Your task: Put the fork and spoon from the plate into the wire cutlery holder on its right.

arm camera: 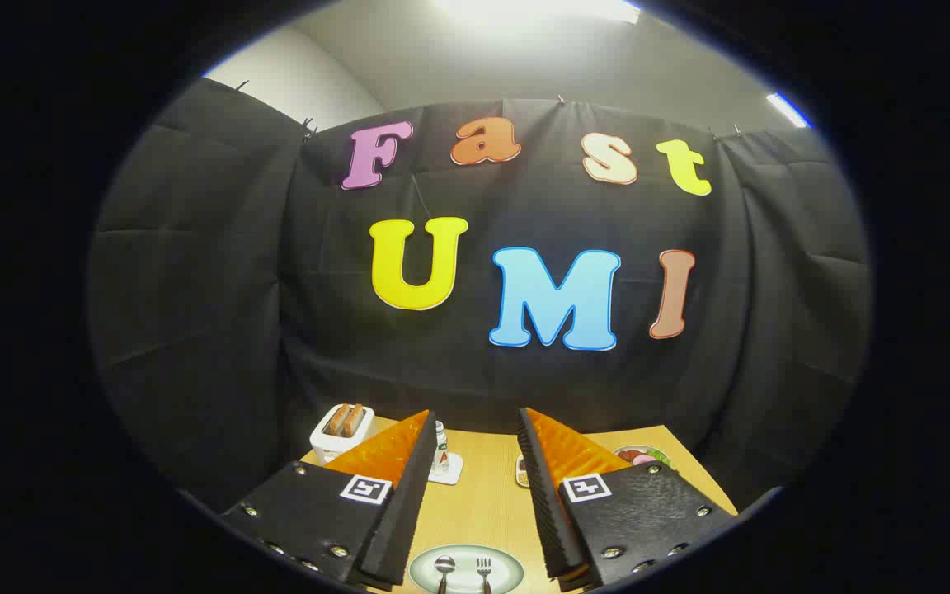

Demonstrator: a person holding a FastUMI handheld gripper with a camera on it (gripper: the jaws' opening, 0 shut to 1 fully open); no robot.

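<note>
A: Steel, by the shine of it. The spoon (444,568) and the fork (484,569) lie side by side on the pale plate (508,572) at the near edge of the wooden counter (483,503), spoon on the left, bowl and tines pointing away.

B: And the gripper (475,429)?

A: Its fingers are spread wide and hold nothing. The plate sits low between them, close in.

B: How will the cutlery handle?

A: Light and stiff, I'd judge, but thin, smooth and lying flat on glazed ware, so likely to skate or spin if pinched off-centre. I'd take each across the handle, near its middle, one finger on either side.

B: The wire holder?

A: I can't make it out; the right finger covers that side. Farther back stand a white toaster (341,431) near the far left corner, a small bottle (440,450) on a coaster, and a dish of food (642,454) toward the far right.
</note>
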